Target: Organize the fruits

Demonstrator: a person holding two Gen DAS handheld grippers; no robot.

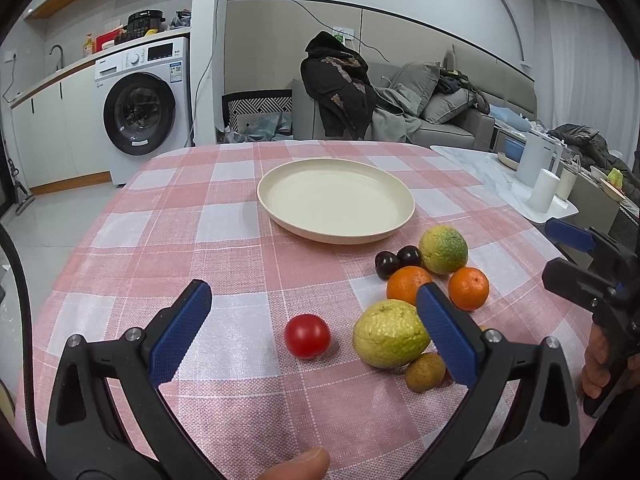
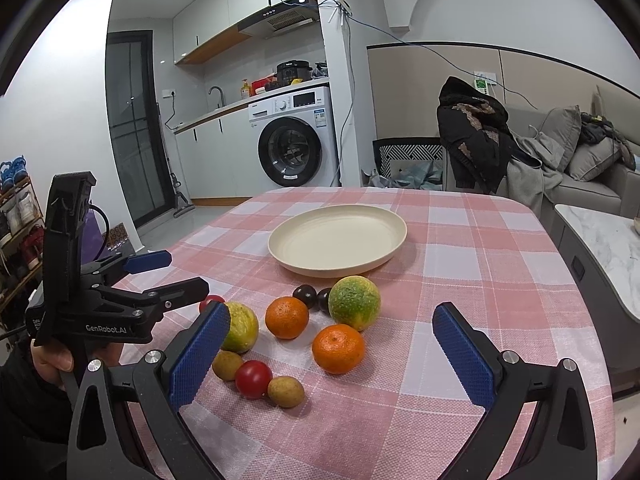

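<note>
Left wrist: yellow-green fruit long axis level, left-right.

Readable in white letters: "GenRobot.AI", printed along the black side of the left gripper, seen from the right wrist view at the left of the plate. More small white lettering at that gripper's rear end, too small to make out. On the washing machine beyond the plate: a brand word at the upper left of its front, a dark display panel and a blue-and-white sticker, all too small to read. Same blur on the washing machine in the left wrist view. Nothing else legible.
</note>
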